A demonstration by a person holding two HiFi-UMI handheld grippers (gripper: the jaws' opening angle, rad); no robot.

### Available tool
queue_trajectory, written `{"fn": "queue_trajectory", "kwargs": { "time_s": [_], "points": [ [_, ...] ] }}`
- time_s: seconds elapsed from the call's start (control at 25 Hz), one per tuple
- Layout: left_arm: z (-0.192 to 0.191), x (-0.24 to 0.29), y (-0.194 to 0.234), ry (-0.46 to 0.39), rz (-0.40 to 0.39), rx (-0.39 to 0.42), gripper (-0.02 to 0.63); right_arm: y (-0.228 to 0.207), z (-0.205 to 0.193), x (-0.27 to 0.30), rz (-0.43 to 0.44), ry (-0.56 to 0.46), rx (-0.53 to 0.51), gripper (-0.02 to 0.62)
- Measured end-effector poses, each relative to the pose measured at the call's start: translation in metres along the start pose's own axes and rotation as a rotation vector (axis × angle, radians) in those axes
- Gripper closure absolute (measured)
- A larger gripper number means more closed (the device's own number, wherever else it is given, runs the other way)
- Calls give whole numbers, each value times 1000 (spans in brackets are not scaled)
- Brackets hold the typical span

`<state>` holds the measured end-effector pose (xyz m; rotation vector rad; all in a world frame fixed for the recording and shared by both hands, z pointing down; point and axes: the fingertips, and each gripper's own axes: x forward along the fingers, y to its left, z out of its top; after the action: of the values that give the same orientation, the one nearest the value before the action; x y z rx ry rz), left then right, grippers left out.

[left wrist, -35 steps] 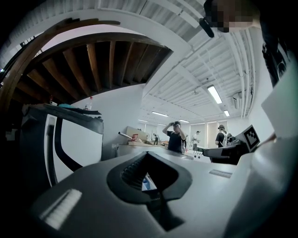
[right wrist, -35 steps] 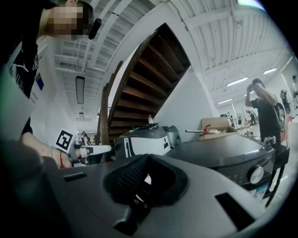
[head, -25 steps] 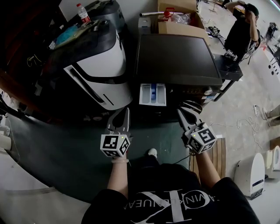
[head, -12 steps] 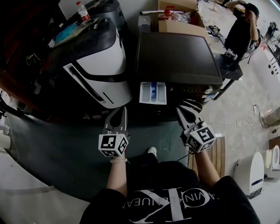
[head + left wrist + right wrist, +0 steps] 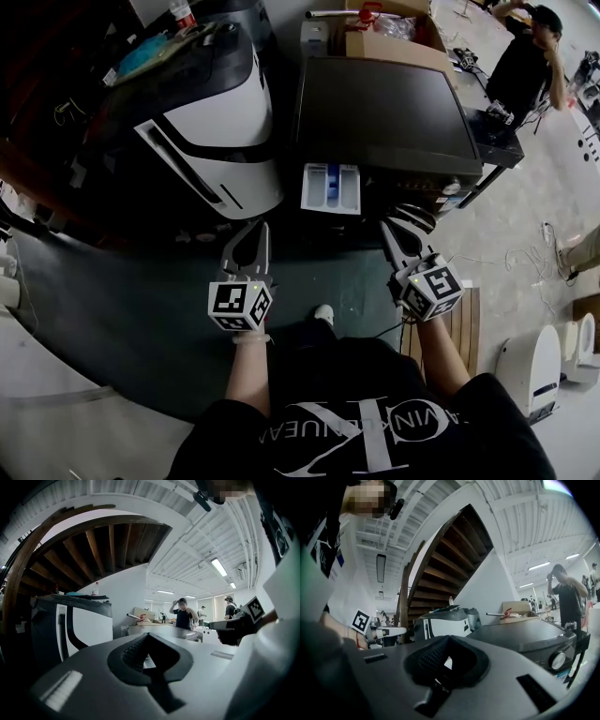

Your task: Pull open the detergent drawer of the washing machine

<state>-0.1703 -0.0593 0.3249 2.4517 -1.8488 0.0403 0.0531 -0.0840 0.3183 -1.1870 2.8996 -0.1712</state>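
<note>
The washing machine [image 5: 384, 112] has a dark flat top, and its white detergent drawer [image 5: 330, 187] with a blue insert stands pulled out from the front. My left gripper [image 5: 264, 226] is shut and holds nothing; it hangs below and left of the drawer, apart from it. My right gripper [image 5: 396, 221] sits just right of the drawer by the machine's front, its jaws together and nothing in them. In the left gripper view the left gripper [image 5: 147, 635] shows its tips meeting. The right gripper view shows the right gripper [image 5: 449, 638] the same, with the washing machine [image 5: 525, 637] beyond on the right.
A white-and-dark appliance [image 5: 206, 141] stands left of the washer. A cardboard box [image 5: 389, 44] sits behind it, and a person [image 5: 525, 61] stands at the back right. A wooden board [image 5: 464, 328] and a white unit [image 5: 530, 370] lie on the floor to my right.
My left gripper has drifted slightly left and away from the drawer, still shut. The right gripper has kept its place. The drawer stays out.
</note>
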Motion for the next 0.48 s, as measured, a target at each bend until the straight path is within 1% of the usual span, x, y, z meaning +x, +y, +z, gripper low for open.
{"fn": "queue_trajectory", "kwargs": {
  "time_s": [0.48],
  "points": [
    [-2,2,3,4,10,-9,597,0,-3,6,13,1,15,583]
  ]
}}
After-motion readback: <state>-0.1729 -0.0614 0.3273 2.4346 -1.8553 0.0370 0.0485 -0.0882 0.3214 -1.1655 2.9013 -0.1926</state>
